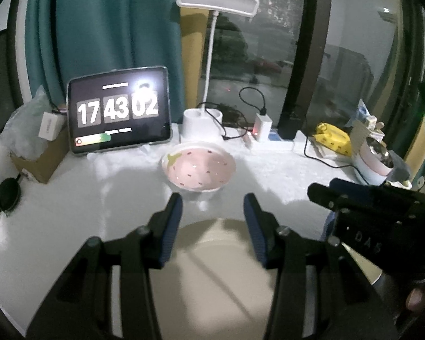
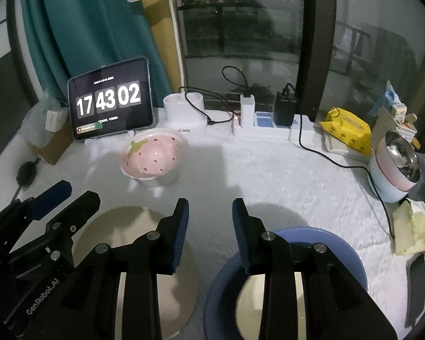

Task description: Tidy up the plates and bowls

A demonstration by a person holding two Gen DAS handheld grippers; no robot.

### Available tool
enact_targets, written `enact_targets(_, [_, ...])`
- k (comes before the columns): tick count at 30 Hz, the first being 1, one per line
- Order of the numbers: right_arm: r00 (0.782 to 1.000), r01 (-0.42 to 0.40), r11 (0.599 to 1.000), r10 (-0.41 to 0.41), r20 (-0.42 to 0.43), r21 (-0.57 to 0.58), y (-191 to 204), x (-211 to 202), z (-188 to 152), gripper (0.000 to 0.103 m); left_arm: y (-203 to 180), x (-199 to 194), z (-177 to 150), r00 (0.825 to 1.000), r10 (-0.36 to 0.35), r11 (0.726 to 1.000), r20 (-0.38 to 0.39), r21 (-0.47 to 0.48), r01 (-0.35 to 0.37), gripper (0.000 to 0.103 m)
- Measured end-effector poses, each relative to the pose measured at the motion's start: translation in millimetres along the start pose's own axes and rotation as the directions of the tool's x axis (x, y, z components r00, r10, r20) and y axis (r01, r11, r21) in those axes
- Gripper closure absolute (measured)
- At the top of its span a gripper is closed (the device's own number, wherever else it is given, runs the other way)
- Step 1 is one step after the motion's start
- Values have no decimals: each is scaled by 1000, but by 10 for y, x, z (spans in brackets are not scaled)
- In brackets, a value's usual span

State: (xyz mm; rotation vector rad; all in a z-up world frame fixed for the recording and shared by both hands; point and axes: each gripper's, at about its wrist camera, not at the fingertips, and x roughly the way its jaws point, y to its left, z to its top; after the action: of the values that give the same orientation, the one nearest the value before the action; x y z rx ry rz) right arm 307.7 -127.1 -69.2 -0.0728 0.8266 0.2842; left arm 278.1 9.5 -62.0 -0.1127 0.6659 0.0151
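Plates and bowls lie spread over the white table (image 2: 283,175) in three separate places, which suggests the sorting has hardly begun. Nearest the person sits a beige plate (image 1: 212,269), flat on the cloth and directly beneath the left gripper (image 1: 212,212), whose blue-padded jaws stand wide apart and hold nothing; hanging above the dish with the fingers spread looks like a stance for coming down on its rim. Just beside that plate, to its right, rests a blue bowl (image 2: 340,252) with a pale inside, and the right gripper (image 2: 210,215) hovers over the bare strip between the two dishes, its jaws likewise parted and empty. Farther back, near the tablet clock (image 2: 110,104) and the base of the white desk lamp (image 1: 202,126), stands a pink strawberry bowl (image 1: 198,170), upright and well apart from the near pair; its place by the wall leaves the front of the table free for work. At the far right edge a metal bowl (image 2: 402,155) sits tilted inside a pink and pale-blue stack, probably the pile meant to receive like pieces, though that is a guess. A black cable (image 2: 325,155) trails across the cloth towards that stack, and could snag anything carried low across it. Yellow wipes (image 2: 348,130) lie behind, clear of the dishes.
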Motion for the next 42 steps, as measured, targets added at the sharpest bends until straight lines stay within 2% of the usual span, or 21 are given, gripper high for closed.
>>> enact_targets(23, [1000, -6, 997, 7, 11, -78, 441, 328, 450, 69, 551, 233, 329, 999, 33, 999, 17, -38, -32, 56])
enact_targets(37, [1000, 6, 998, -8, -25, -66, 482, 764, 619, 69, 785, 623, 469, 999, 39, 997, -12, -69, -40, 56])
enact_targets(42, [998, 5, 999, -8, -60, -46, 446, 994, 648, 69, 833, 849, 468, 999, 9, 997, -46, -82, -12, 56])
